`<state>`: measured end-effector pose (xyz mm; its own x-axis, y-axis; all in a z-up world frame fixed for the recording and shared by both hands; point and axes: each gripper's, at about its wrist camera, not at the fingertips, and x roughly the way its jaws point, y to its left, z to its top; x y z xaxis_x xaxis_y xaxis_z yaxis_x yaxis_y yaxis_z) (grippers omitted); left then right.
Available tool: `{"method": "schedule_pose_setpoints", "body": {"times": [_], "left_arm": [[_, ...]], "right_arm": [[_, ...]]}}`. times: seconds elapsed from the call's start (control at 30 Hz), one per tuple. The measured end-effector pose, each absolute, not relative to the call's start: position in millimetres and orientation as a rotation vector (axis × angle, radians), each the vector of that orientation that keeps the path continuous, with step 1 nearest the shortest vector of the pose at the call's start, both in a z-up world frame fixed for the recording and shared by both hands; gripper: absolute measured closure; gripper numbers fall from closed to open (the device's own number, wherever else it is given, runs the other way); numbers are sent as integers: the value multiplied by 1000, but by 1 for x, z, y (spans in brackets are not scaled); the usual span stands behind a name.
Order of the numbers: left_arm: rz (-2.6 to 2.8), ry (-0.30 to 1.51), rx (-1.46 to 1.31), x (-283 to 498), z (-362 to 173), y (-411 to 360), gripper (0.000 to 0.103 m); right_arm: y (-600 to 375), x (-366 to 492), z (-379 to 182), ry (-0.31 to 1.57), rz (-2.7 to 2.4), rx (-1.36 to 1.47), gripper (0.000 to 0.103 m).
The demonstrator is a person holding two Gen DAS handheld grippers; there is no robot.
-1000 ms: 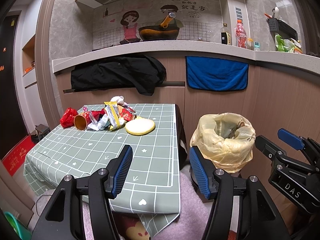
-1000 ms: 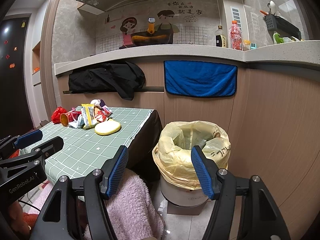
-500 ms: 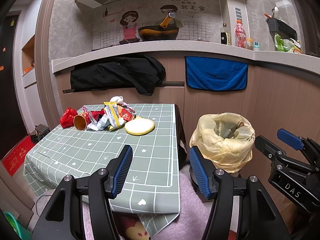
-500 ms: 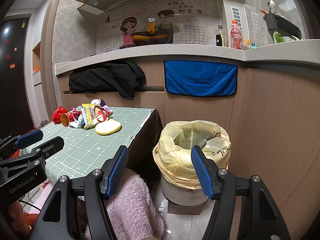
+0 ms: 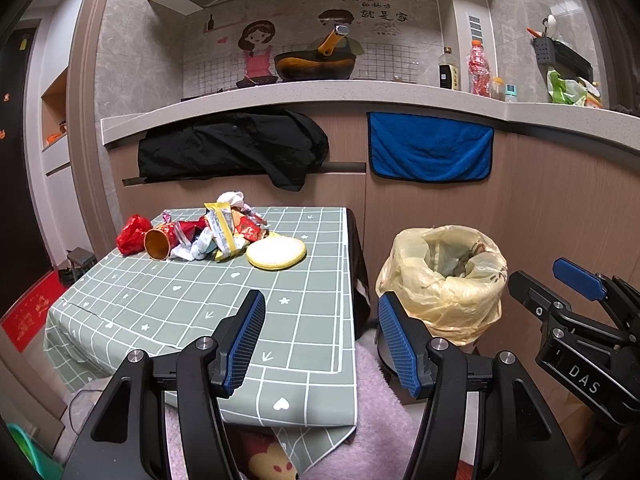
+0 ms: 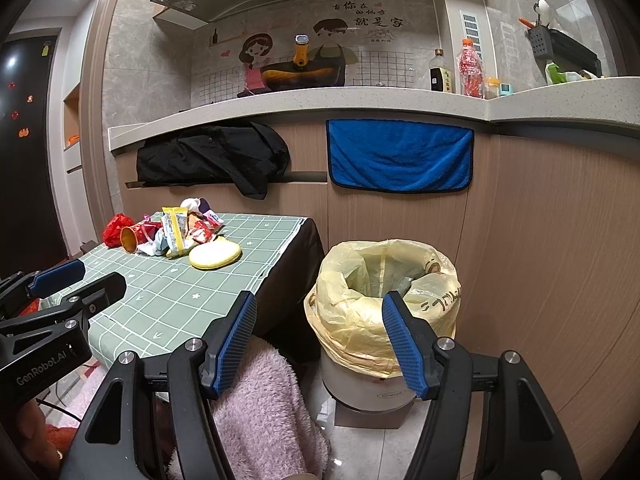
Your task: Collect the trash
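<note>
A heap of wrappers (image 5: 216, 232) lies at the far end of the green checked table (image 5: 200, 312), with a red bag (image 5: 132, 234), an orange paper cup (image 5: 158, 243) and a yellow round pad (image 5: 276, 254). The heap also shows in the right wrist view (image 6: 176, 234). A bin lined with a yellow bag (image 5: 444, 280) (image 6: 384, 300) stands on the floor right of the table. My left gripper (image 5: 320, 340) is open and empty over the table's near right corner. My right gripper (image 6: 320, 336) is open and empty, low in front of the bin.
A wooden counter front runs behind the table, with a black jacket (image 5: 236, 148) and a blue towel (image 5: 430, 148) hanging on it. A pink fluffy cloth (image 6: 264, 408) lies below the grippers. Bottles (image 5: 478, 68) stand on the counter top.
</note>
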<state>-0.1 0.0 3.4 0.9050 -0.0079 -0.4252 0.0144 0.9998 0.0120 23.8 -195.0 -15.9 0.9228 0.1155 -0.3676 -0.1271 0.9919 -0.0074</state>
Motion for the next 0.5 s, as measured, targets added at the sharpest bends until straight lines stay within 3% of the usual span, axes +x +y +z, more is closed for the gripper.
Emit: {"method": "schedule_pose_setpoints", "body": {"times": [0.5], "left_arm": [[-28,438,16,-1,3,-8,43]], "right_arm": [[-196,24,-17,374,121,-30,40]]}}
